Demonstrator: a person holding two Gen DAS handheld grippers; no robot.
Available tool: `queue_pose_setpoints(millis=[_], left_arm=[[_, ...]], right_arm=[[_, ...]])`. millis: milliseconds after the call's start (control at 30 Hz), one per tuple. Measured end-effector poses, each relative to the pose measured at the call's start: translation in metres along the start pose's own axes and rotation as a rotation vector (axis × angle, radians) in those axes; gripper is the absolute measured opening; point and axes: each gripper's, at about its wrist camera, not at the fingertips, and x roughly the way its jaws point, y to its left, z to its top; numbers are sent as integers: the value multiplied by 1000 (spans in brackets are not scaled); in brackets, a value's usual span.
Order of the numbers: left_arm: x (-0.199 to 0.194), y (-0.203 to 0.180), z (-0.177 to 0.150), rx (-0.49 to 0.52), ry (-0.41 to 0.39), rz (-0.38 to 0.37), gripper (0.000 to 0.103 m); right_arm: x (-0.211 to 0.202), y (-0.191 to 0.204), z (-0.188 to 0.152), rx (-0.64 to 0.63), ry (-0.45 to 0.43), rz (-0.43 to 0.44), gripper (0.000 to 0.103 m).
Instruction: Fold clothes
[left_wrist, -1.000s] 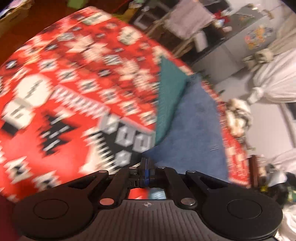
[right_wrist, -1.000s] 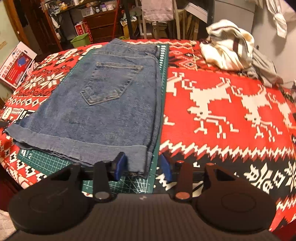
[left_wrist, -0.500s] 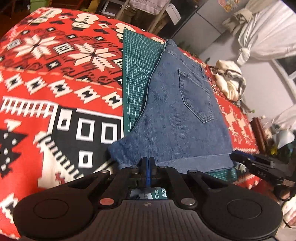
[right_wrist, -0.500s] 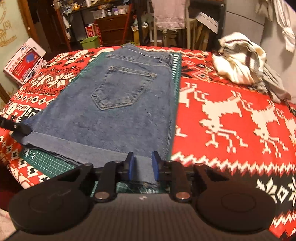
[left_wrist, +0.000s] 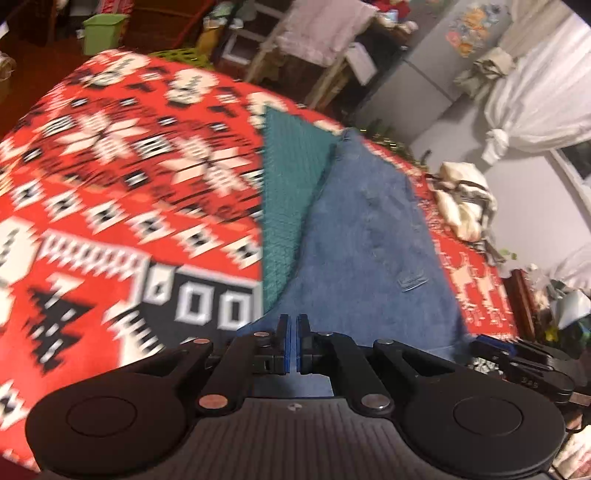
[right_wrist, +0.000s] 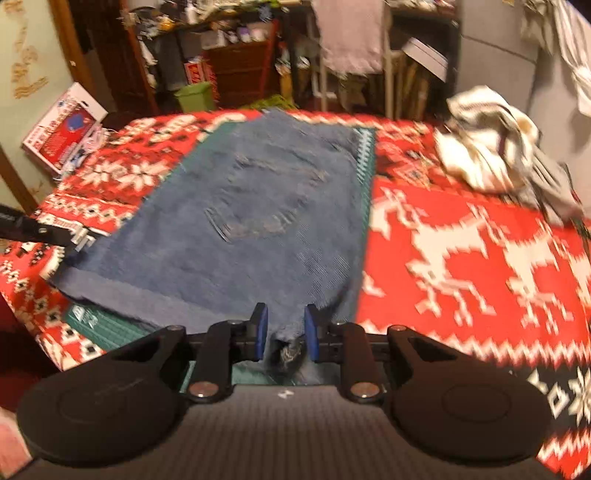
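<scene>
We have the shorts (right_wrist: 280, 236) lying flat on the green mat (left_wrist: 291, 184), back pocket up, already halved lengthwise it seems, hem nearest us.

Our left tool (left_wrist: 294, 345) is clenched to a sliver at the hem's left corner; whether denim sits in that sliver we cannot tell. Our right tool (right_wrist: 283, 334) has its jaws apart with the bunched right corner of the hem between them, not yet pinched.

We judge a hem-to-waist fold is at hand, though the same pose would fit letting go after smoothing. If folding, the right tool must close on the corner, then both lift evenly and carry the hem toward the waistband.

The mat lies on a red patterned cloth (right_wrist: 480, 258) over the tabletop; a crumpled cream garment (right_wrist: 484, 147) waits at the far right. The room behind is crowded with shelves and a chair draped with a towel.
</scene>
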Motion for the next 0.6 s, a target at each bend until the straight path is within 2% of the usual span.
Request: queue_pose_setpoints(millis=[133,267,367,400,433,600], left_arm=[[31,-18,5,53,51,-13,2],[54,-22,-1,77,89,43,2],[51,-11,-8,53,84,50,2],[48,-6,-9,41,81,47,2],[46,-1,-11,31,79,44,3],[32,5,-15,27,62,53,3]], right_arm=[[27,15,11,-3,20,16,20],[47,14,8,-8,58,-23,20],[43,-3,-3,29,56,-46,14],[40,-10,-6,45,52,-44,5],[37,-16,-9,61,48,-42,1],[27,-25,-13,91,27,-59,1]])
